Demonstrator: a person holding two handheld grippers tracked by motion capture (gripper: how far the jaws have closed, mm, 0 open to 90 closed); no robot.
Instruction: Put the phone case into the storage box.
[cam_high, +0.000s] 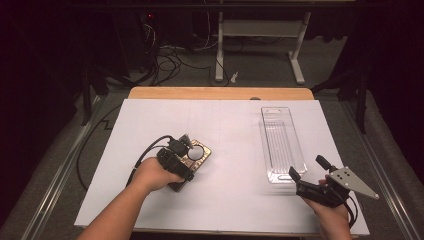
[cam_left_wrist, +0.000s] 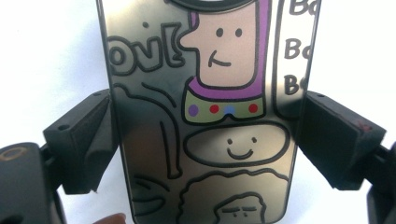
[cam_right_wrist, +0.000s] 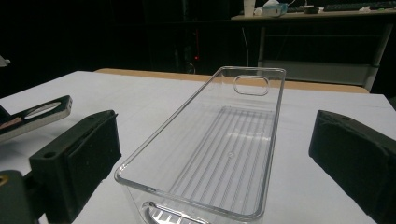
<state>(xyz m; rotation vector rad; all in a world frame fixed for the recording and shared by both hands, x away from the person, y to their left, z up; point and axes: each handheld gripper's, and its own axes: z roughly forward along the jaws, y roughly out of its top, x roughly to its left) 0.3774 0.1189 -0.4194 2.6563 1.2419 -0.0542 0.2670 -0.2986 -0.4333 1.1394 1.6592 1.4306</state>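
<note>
Between my left claw's (cam_left_wrist: 205, 140) jaws sits the flat silver cartoon-printed metal tin (cam_left_wrist: 205, 116), pinched at both edges; my right claw (cam_right_wrist: 219, 163) gapes just before the clear rectangular plastic tray (cam_right_wrist: 224, 140) on the bench.

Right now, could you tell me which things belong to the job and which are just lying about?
In the job:
metal tin, between the left gripper jaws
clear plastic bin, before the open right gripper

Lying about:
cables on the floor
desk frame behind
</note>
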